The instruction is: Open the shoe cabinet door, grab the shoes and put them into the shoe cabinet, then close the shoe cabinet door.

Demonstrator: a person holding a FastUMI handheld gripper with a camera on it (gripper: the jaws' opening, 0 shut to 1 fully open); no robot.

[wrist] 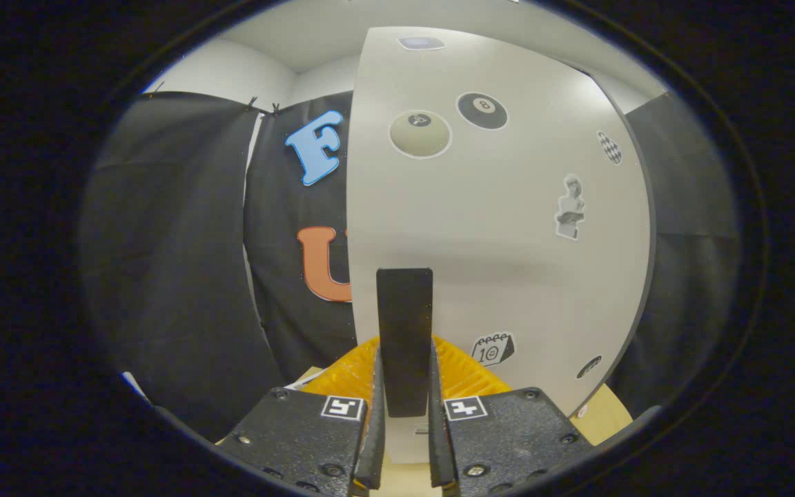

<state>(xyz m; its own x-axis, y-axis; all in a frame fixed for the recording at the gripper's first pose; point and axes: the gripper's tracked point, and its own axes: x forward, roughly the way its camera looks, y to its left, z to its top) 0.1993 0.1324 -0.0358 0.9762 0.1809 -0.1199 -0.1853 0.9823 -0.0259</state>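
The gripper (404, 407) is clamped on the handle (405, 331), a dark upright bar that stands between the two fingers (374, 428), each pressing a flank of its lower end. The bar runs from the fingertips toward 12 o'clock and is fixed to the pale cabinet door (494, 228), which rises directly ahead of the tool and curves away toward 1 and 2 o'clock.

Stickers dot the door: a pale ball (420, 134) at 12 o'clock above the handle, a black ball (482, 110) just beside it toward 1 o'clock, a small bust figure (569, 207) at 2 o'clock, a checkered patch (609, 147) near the door's dark edge beyond it, and a calendar sticker (493, 348) just at 3 o'clock of the handle's lower end. A further small dark sticker (589, 366) sits low by the door's edge at 4 o'clock.

A ribbed yellow piece (463, 373) shows on both sides of the handle, just behind the fingertips; whether it belongs to the tool cannot be told. A tan surface (608, 414) lies below the door's lower corner at 4 o'clock. Black cloth (177, 276) hangs from 8 to 11 o'clock beside the door's near edge, with white wall (225, 69) above it. No shoes can be made out ahead of the fingers.
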